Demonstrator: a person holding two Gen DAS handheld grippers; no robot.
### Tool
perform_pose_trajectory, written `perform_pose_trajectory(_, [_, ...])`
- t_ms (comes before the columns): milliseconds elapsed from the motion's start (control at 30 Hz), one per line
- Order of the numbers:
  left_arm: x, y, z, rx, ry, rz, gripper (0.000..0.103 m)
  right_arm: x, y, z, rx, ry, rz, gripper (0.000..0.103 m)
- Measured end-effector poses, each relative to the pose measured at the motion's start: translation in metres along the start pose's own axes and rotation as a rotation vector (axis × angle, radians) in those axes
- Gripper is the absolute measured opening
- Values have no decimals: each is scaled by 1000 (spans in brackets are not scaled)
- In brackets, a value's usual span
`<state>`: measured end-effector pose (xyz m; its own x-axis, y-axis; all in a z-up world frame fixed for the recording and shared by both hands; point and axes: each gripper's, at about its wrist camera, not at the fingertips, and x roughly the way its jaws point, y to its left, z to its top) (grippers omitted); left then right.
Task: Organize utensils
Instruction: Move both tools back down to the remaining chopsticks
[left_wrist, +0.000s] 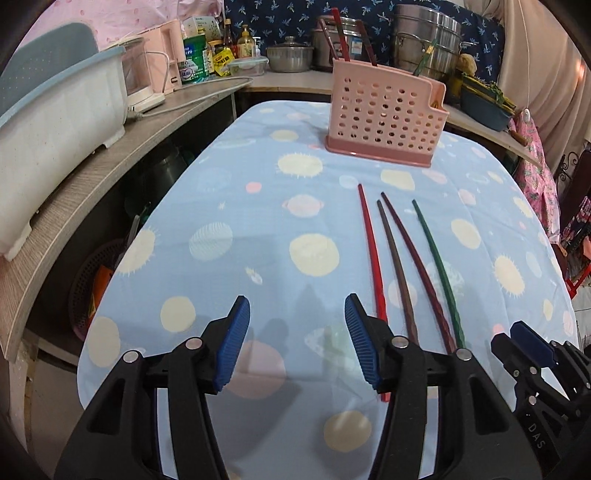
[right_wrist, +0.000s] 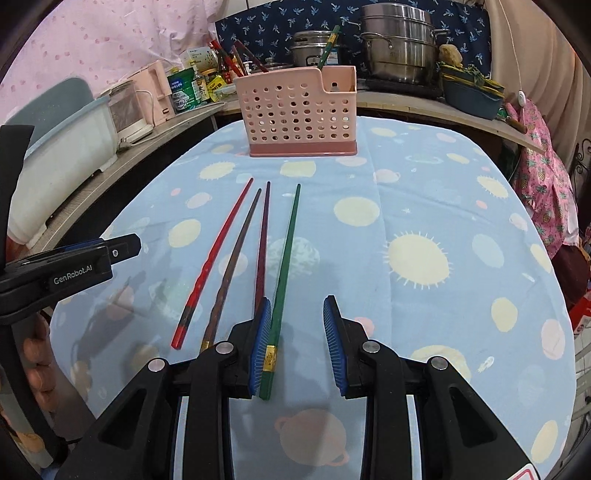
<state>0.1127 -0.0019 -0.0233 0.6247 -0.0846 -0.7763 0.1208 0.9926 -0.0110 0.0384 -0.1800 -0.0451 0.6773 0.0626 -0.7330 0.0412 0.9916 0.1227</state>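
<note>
Blue cloth (left_wrist: 258, 206) printed with pale suns and planets covers the table and fills most of both views.

Nearest, at the bottom of the left wrist view, the left gripper (left_wrist: 297, 343) hangs over bare cloth, its blue ribbed pads spread with nothing between them. The right gripper (right_wrist: 297, 345) sits at the bottom of its own view, angled down toward the cloth. Its pads are apart too, and the green chopstick (right_wrist: 286, 258) runs up through the gap, its butt end close against the left pad; whether that pad touches it I cannot tell. It is not pinched.

Left of the green one in that view lie three more on the cloth, fanned with their tips converging upward: a dark purple chopstick (right_wrist: 263, 236), a brown chopstick (right_wrist: 236, 254), then a red chopstick (right_wrist: 216, 258). At the left edge of the right wrist view part of a hand (right_wrist: 35, 369) shows on the other tool.

Farther up the frame stands a pink perforated holder (right_wrist: 299, 110), upright on the cloth. Its taller section holds several red and dark sticks (left_wrist: 341, 35); the lower section to the right holds a green one (right_wrist: 328, 44).

Beyond, a curved counter (left_wrist: 110, 155) carries steel pots (right_wrist: 399, 40), bottles and a white tub (left_wrist: 55, 125).
</note>
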Motion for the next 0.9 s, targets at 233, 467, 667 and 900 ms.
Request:
perform_pose_trajectory(233, [5,1,-14,-1,29,-7,52,11,4,-10,14,26,15,28])
perform_pose_trajectory(467, [8,-2,-18,2,44,-17,52,21,9,-15,5,51,13,25])
perform_pose_trajectory(667, [10,-5,-21,7,53,-27,55,25,8,-19,6,61,15,22])
perform_pose_trajectory(900, [11,-10,-25,18,62,-44,57,24,6,-26,-2,68,12,13])
